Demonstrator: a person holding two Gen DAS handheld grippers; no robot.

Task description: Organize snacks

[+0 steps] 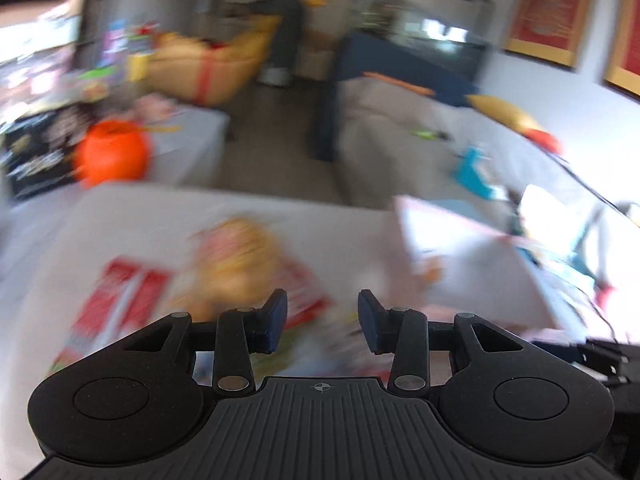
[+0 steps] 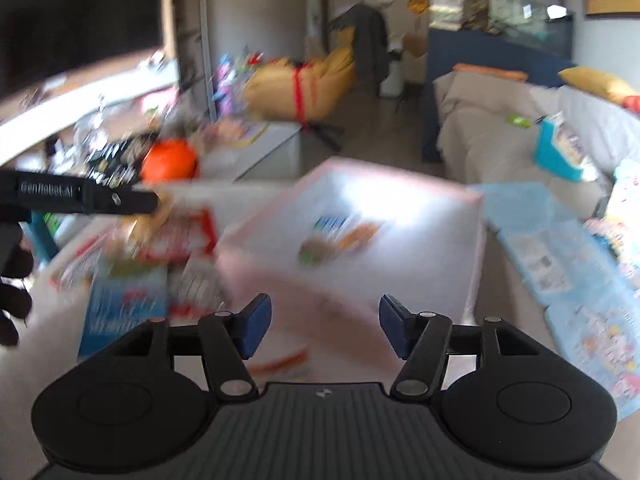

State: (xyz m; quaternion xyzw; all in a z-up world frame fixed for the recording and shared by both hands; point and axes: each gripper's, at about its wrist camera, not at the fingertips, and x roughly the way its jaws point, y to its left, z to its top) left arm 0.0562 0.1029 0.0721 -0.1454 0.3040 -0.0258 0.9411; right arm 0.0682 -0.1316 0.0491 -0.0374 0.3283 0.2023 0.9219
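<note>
The job looks barely begun. One snack packet (image 2: 340,236) lies inside the pale pink bin (image 2: 280,280), and it is the only thing visible in there; blur hides its details beyond a blue label and orange and green patches. The rest of the snacks (image 1: 224,276) are piled loose on the white table (image 1: 132,216) to the left of the bin: a yellow-orange bag on top, red-and-white packets under and beside it, and a blue packet (image 2: 124,312) nearer the front edge. All are smeared by motion, so no wording or exact count can be read.

The left gripper (image 1: 322,320) hovers above the pile just left of the bin, its jaws partly open with nothing between them. The right gripper (image 2: 325,326) is in front of the bin's near wall, its jaws spread wider and also empty.

By my judgement, nearly every packet left of the bin has yet to be moved into it.
</note>
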